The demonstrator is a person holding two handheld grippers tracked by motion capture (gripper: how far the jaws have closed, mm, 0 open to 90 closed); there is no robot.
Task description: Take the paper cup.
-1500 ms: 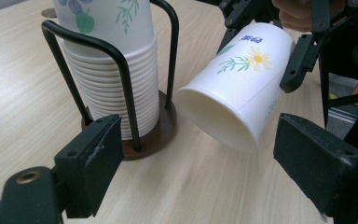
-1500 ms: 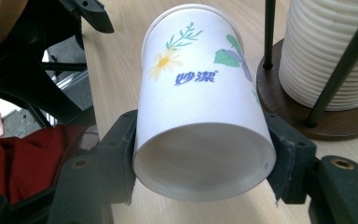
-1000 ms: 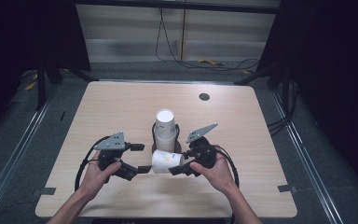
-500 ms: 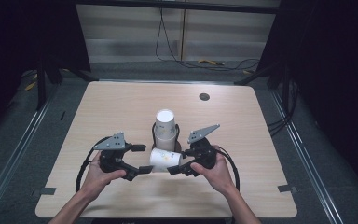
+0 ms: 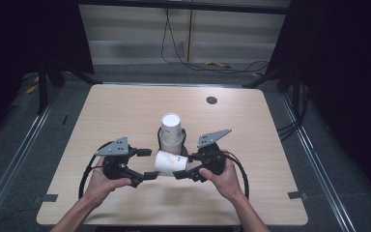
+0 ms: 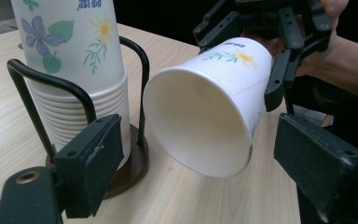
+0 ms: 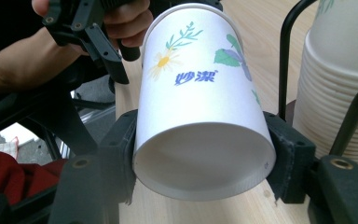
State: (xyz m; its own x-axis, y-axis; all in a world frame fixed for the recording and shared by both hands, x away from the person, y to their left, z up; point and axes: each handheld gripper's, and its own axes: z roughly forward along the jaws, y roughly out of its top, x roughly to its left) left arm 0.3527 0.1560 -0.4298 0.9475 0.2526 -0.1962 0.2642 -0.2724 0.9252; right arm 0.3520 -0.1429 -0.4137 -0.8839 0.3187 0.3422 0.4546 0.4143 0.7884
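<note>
cup (image 5: 170, 162) sideways above worktop (image 5: 125, 104), beside stack (image 5: 172, 129) | right gripper (image 5: 182, 173) clenched on base; left gripper (image 5: 150, 163) released, mouth between fingers | close gently on rim, avoid crushing

The pale wooden counter (image 5: 125, 111) has a small dark round grommet (image 5: 211, 100) near its far right corner, while beyond its far edge black cables (image 5: 193, 53) trail over the grey floor (image 5: 140, 75) beside a yellow piece (image 5: 216, 64).
</note>
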